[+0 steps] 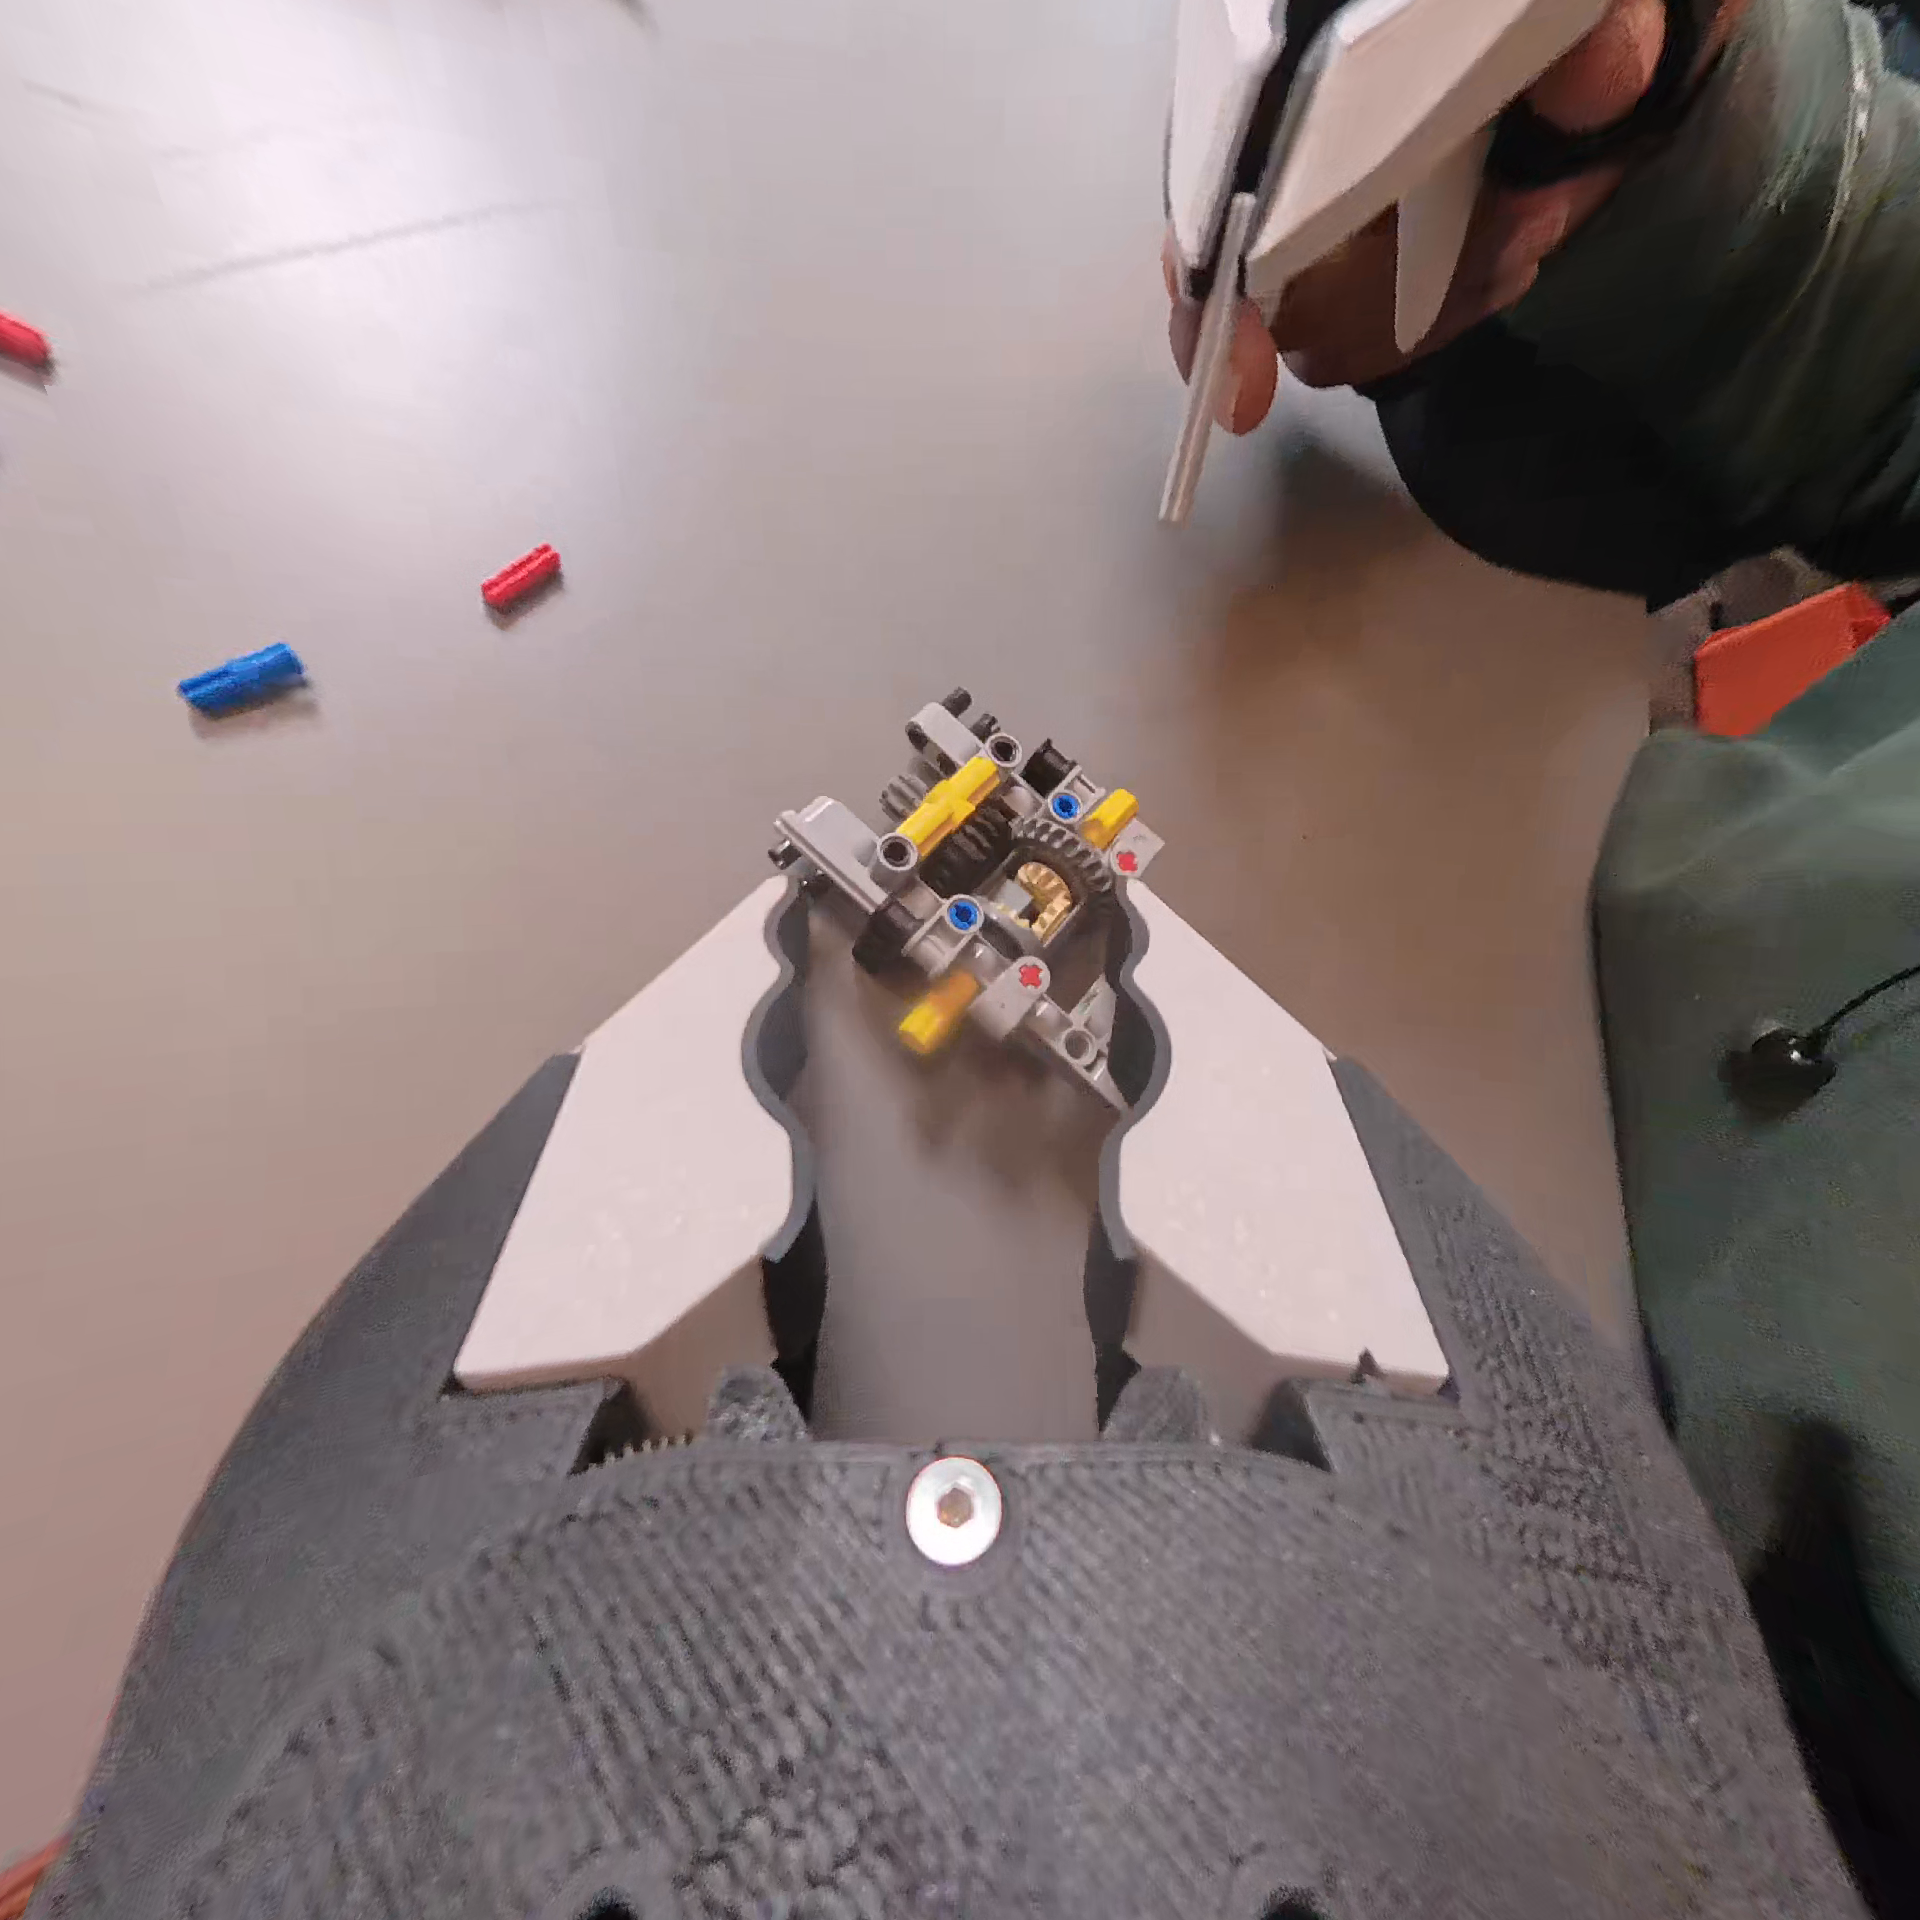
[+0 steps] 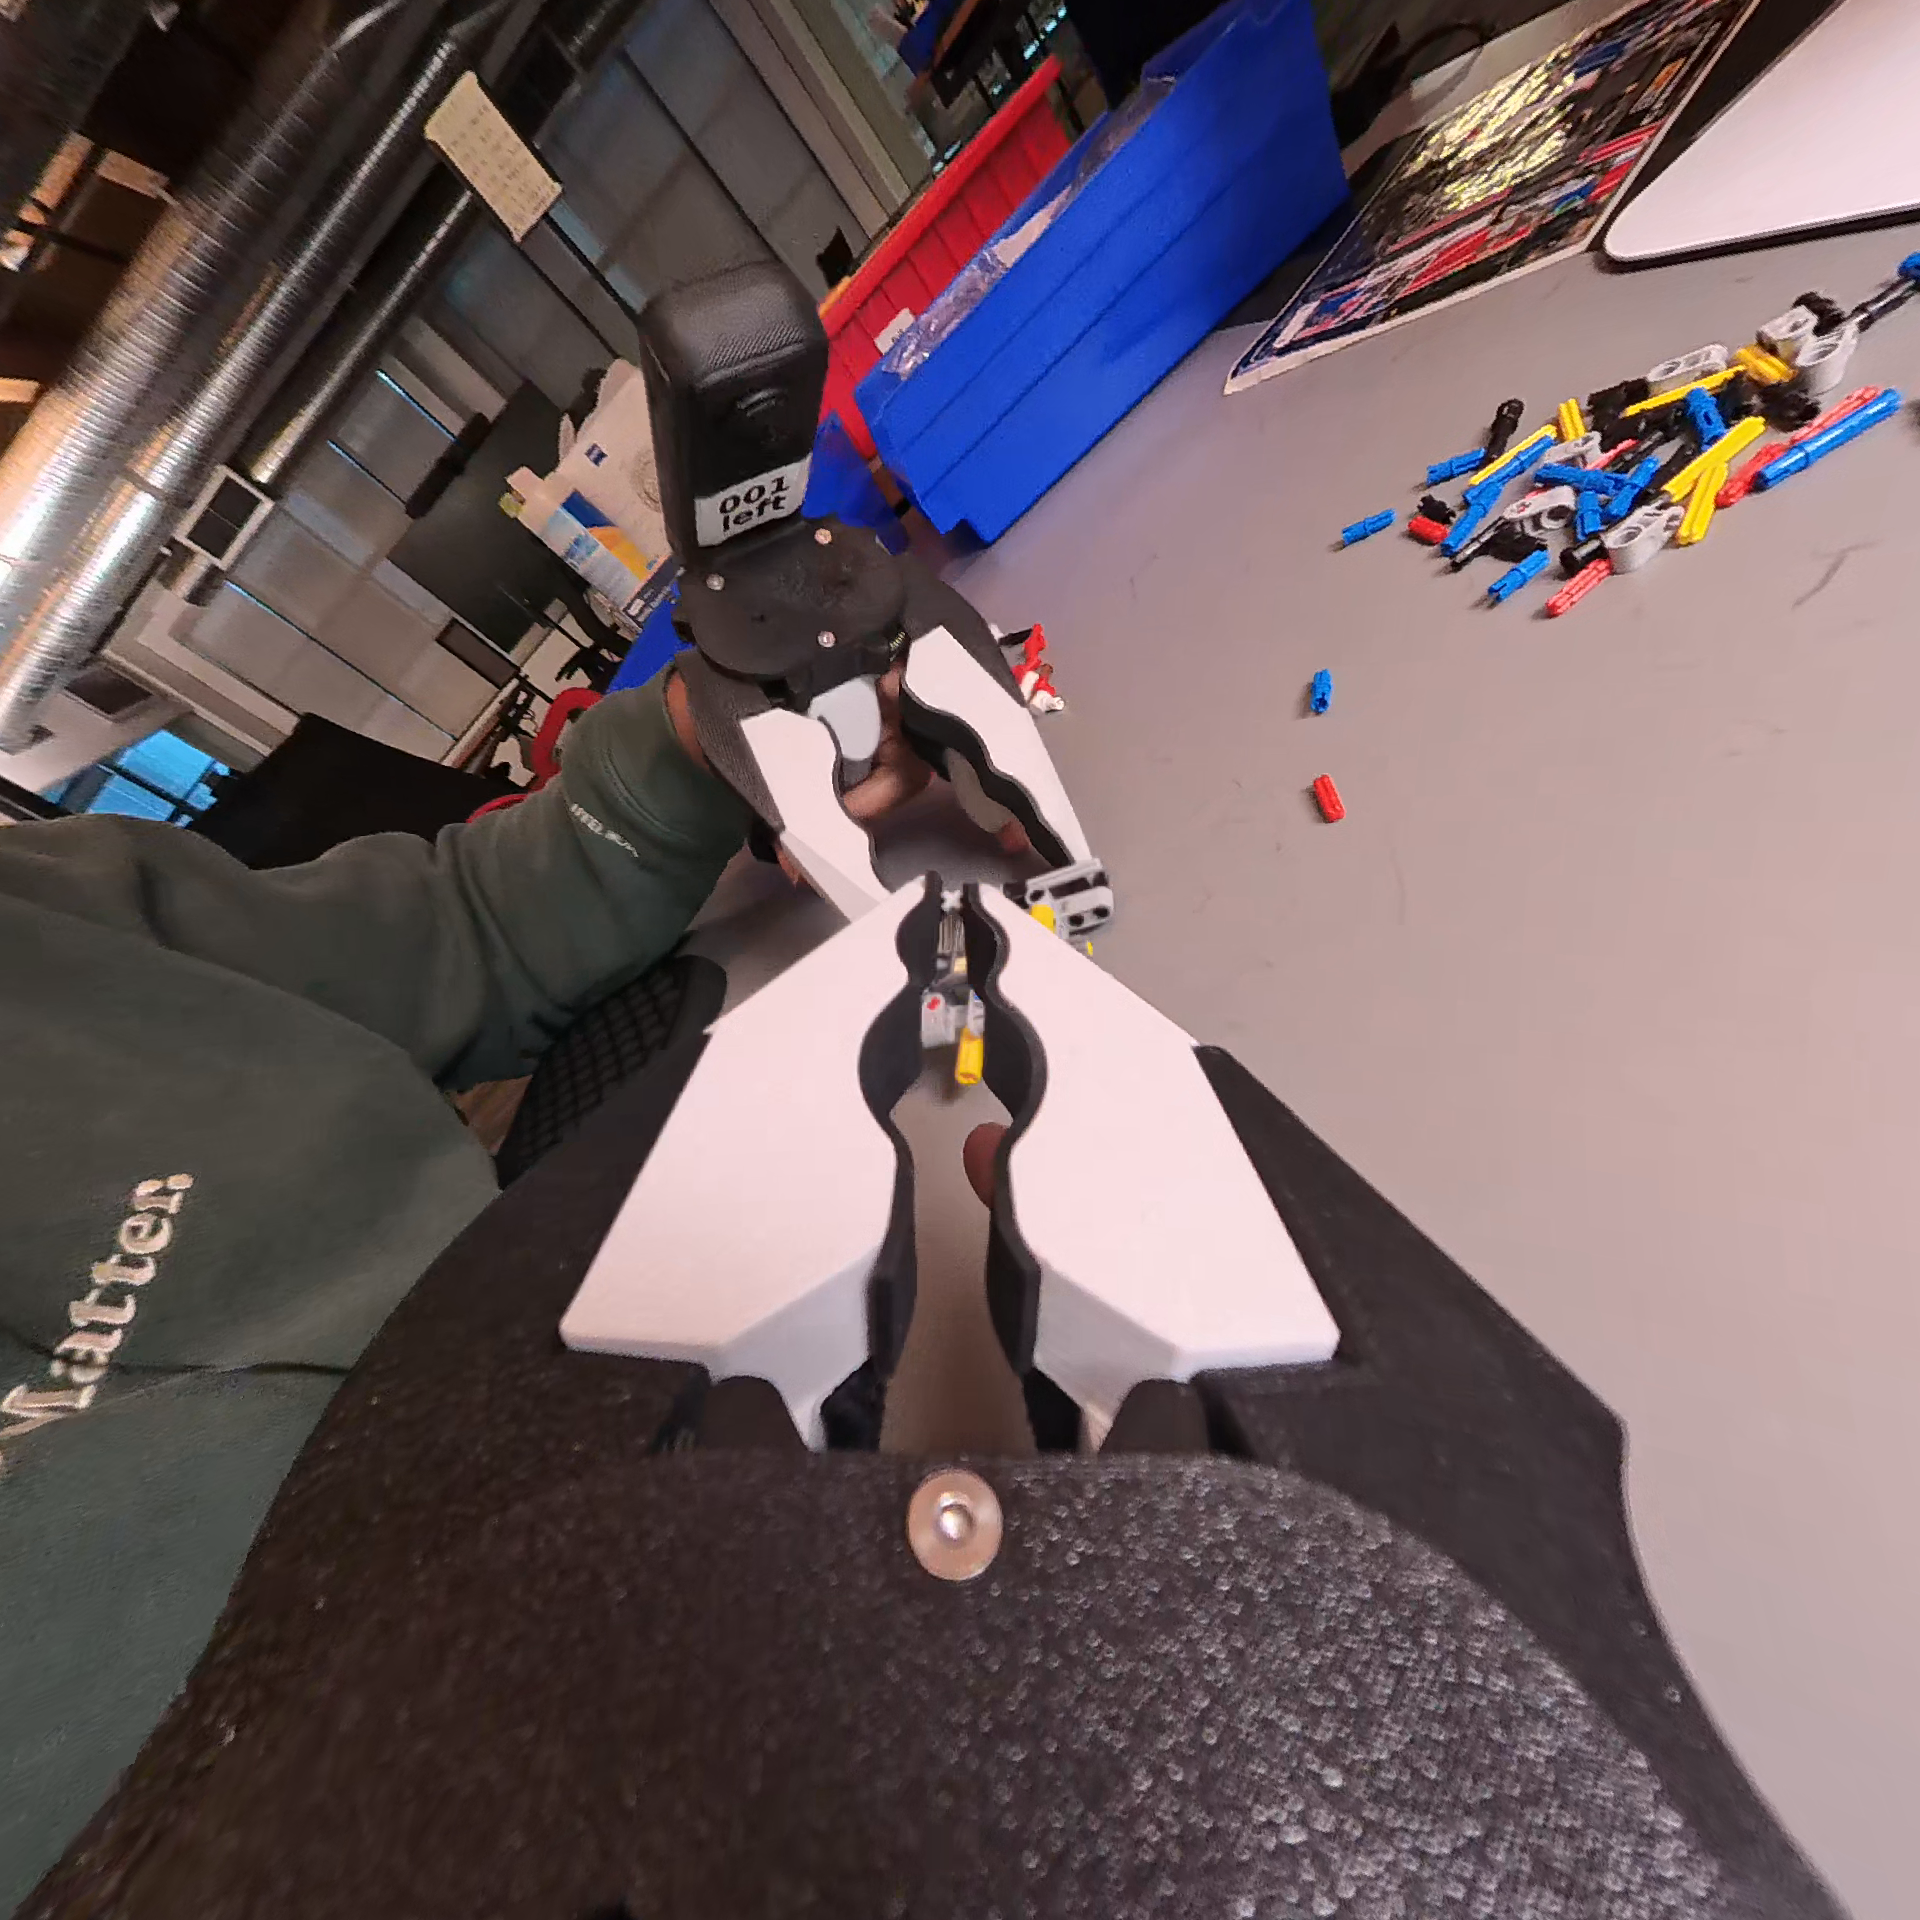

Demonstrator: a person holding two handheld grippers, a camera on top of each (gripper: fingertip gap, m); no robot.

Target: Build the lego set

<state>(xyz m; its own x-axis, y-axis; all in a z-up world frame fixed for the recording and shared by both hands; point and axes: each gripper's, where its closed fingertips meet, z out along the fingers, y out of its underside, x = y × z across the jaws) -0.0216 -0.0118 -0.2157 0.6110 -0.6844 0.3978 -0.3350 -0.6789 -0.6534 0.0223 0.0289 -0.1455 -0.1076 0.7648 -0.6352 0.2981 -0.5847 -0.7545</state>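
Observation:
A small lego assembly point(image 1: 966, 894) of grey beams, black gears, a tan gear and yellow pins sits between the fingertips of my left gripper point(image 1: 961, 883), which is shut on it just over the grey table point(image 1: 727, 364). My right gripper point(image 1: 1205, 260) comes in from the upper right, shut on a long grey axle point(image 1: 1195, 416) that points down toward the assembly from a short distance away. In the right wrist view my right gripper point(image 2: 951, 896) has its tips nearly together on the axle. The assembly point(image 2: 1075, 896) and the left gripper's fingers point(image 2: 997, 717) lie just beyond.
A red pin point(image 1: 520, 575) and a blue pin point(image 1: 241, 677) lie on the table to the left. A pile of loose pieces point(image 2: 1621, 468) lies at the far right, with blue bins point(image 2: 1101, 281) and a printed sheet point(image 2: 1475, 177) behind. A person's green sleeve point(image 2: 582, 831) is at the left. Left tips to right tips: about 10 cm.

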